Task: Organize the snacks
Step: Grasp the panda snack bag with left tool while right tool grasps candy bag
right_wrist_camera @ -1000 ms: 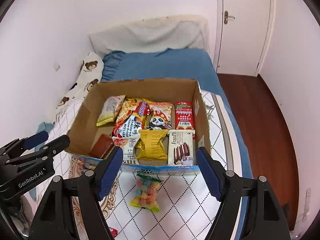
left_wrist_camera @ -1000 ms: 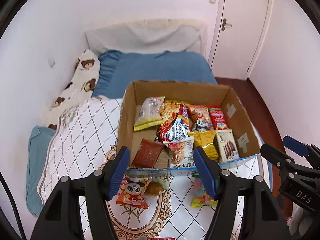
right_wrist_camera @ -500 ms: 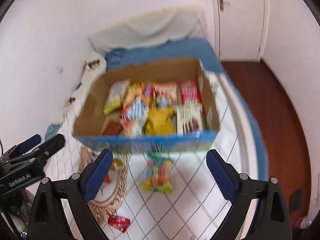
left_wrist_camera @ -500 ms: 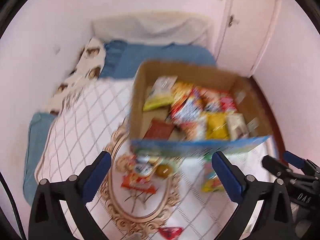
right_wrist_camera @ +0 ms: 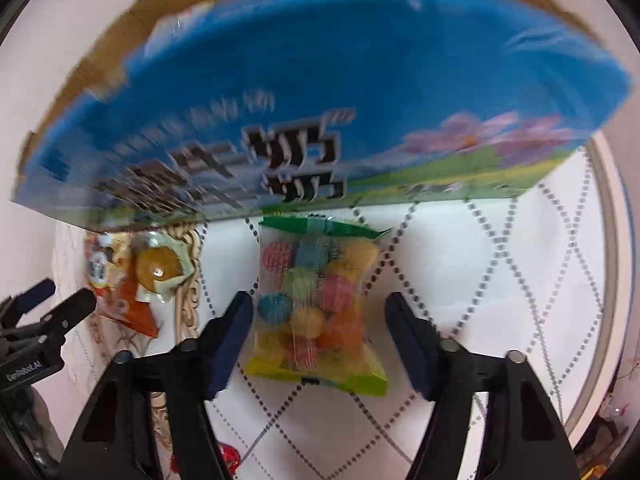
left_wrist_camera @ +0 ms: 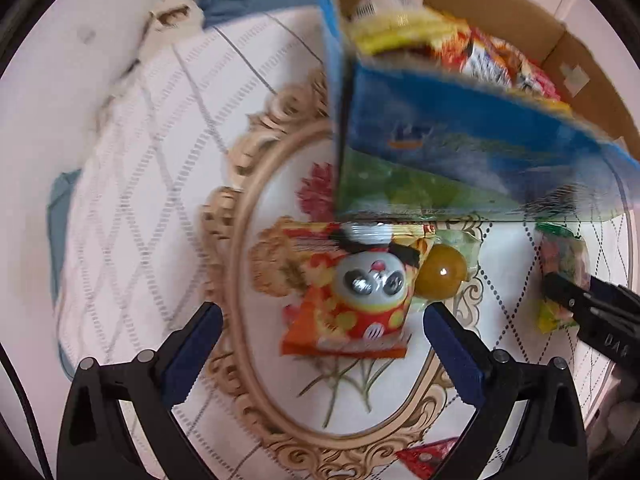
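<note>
A cardboard box (left_wrist_camera: 460, 132) with a blue printed front holds several snack packs; its front fills the top of the right wrist view (right_wrist_camera: 320, 100). My left gripper (left_wrist_camera: 320, 340) is open, just short of an orange panda snack bag (left_wrist_camera: 352, 292) lying on the patterned cloth. A round yellow jelly cup (left_wrist_camera: 440, 272) lies beside the bag. My right gripper (right_wrist_camera: 320, 332) is open with its fingers on either side of a clear bag of colourful candy balls (right_wrist_camera: 316, 304). That candy bag also shows in the left wrist view (left_wrist_camera: 560, 264).
A small red wrapped sweet (left_wrist_camera: 424, 452) lies on the cloth near the front, also in the right wrist view (right_wrist_camera: 228, 456). The bed's white quilt (left_wrist_camera: 120, 200) stretches left, with a bear pillow (left_wrist_camera: 172, 16) behind.
Both grippers have dropped down and forward from above the box to the snacks lying in front of it. Both have opened wider. The views are motion-blurred.
</note>
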